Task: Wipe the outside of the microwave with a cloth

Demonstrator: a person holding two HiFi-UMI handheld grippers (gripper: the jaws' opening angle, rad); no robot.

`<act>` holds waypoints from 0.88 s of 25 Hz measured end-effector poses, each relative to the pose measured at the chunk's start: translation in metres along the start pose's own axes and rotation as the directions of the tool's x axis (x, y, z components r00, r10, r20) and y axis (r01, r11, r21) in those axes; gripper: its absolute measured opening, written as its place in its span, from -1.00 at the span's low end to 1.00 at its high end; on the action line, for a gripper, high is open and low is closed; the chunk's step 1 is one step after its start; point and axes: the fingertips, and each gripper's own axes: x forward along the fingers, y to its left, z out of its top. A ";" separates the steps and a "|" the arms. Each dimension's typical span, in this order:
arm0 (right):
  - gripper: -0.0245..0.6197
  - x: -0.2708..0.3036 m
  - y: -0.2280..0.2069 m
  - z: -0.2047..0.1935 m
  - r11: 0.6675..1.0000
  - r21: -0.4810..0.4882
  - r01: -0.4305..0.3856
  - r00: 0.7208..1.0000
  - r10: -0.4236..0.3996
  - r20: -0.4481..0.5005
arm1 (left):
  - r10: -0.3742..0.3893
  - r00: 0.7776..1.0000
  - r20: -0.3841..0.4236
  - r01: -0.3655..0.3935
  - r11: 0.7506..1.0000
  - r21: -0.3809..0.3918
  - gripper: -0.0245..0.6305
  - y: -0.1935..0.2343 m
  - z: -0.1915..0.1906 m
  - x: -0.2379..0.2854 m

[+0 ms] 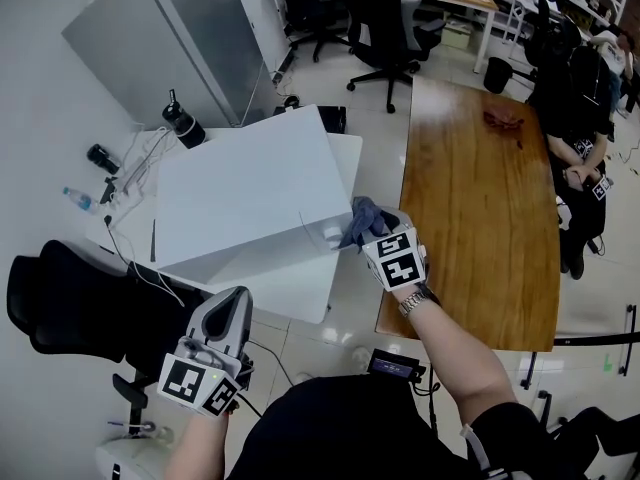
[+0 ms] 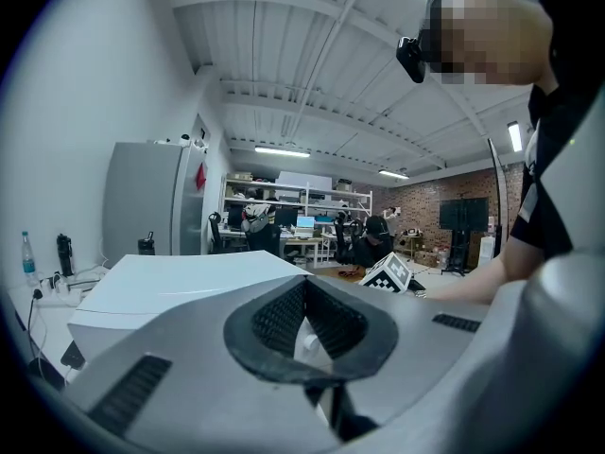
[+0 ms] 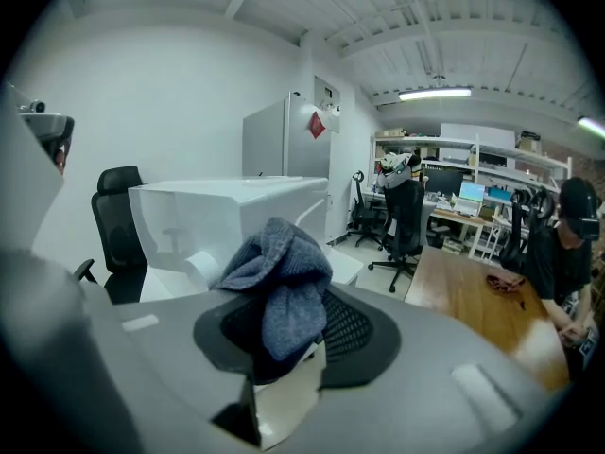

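A white microwave (image 1: 250, 188) stands on a white table (image 1: 130, 230); it also shows in the left gripper view (image 2: 180, 287) and the right gripper view (image 3: 227, 216). My right gripper (image 1: 368, 230) is shut on a bunched grey-blue cloth (image 1: 364, 218) (image 3: 284, 282) at the microwave's front right corner. Whether the cloth touches the casing is unclear. My left gripper (image 1: 230, 303) hangs low in front of the microwave's left part, apart from it, its jaws shut with nothing between them (image 2: 304, 327).
A long wooden table (image 1: 480, 198) runs along the right, with a seated person (image 1: 580, 118) beyond it. A black chair (image 1: 70, 298) stands at the near left. A grey fridge (image 1: 170, 38), a black bottle (image 1: 183, 123), cables and a water bottle (image 1: 78, 199) lie behind the microwave.
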 end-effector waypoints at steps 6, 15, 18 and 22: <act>-0.54 0.018 -0.009 0.008 1.000 -0.001 -0.025 0.999 0.025 0.022 | 0.053 0.999 0.002 -0.053 0.999 0.003 -0.91 0.007 0.005 0.002; -0.54 0.014 -0.014 0.009 1.000 -0.006 -0.030 0.999 0.030 0.014 | 0.083 0.996 0.012 -0.083 0.997 -0.001 -0.91 0.007 0.007 0.002; -0.54 0.002 -0.015 0.011 1.000 -0.010 -0.022 1.000 0.022 0.022 | 0.080 0.996 0.026 -0.080 0.997 -0.002 -0.91 0.003 0.008 -0.002; -0.54 -0.019 -0.015 0.017 1.000 -0.016 -0.004 0.999 0.005 0.050 | 0.076 0.996 0.043 -0.076 0.997 -0.007 -0.91 -0.003 0.007 -0.011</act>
